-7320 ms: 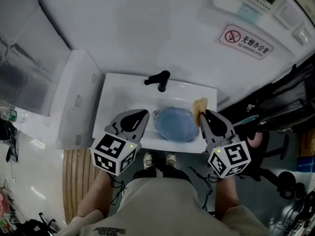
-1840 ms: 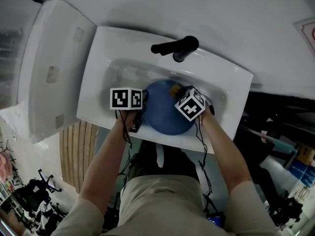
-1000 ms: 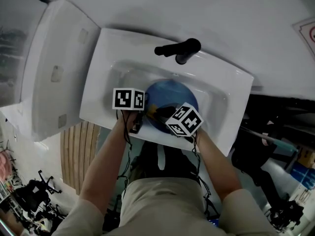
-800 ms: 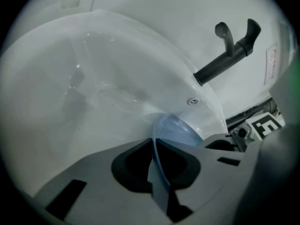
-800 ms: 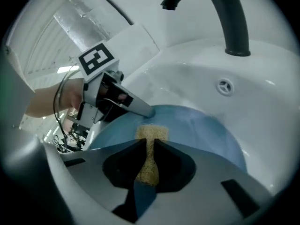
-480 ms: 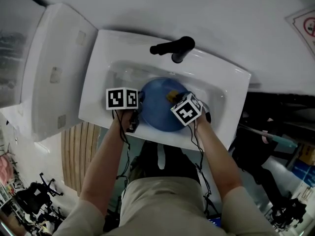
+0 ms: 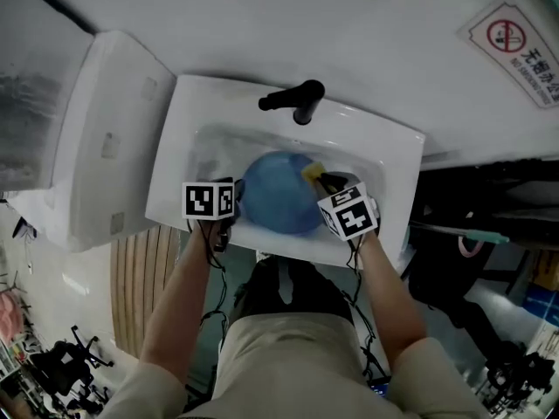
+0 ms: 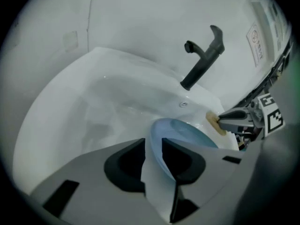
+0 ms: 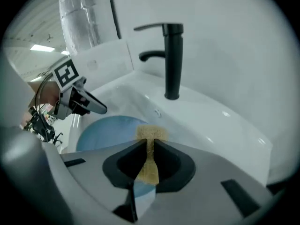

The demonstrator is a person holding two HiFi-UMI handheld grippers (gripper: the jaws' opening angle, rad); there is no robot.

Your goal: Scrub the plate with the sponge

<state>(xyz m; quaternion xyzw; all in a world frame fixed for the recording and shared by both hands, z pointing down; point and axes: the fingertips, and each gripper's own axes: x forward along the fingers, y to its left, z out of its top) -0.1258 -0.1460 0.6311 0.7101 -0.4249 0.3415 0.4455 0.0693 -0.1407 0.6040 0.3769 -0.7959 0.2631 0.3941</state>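
The right gripper [image 9: 149, 148] was grey with black-and-white marker squares. Its sponge [image 9: 151, 133] was tan-yellow, the plate [image 9: 105, 128] below light blue, the faucet [image 9: 172, 60] ahead black, the sink [image 9: 220, 121] white.

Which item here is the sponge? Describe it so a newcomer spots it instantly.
Start at the white sink with the black faucet; a round blue plate sits in its basin. At the plate's far right edge, the small tan-yellow sponge is pinched in the jaws of the right gripper. It is the only yellowish thing among white, blue and black.
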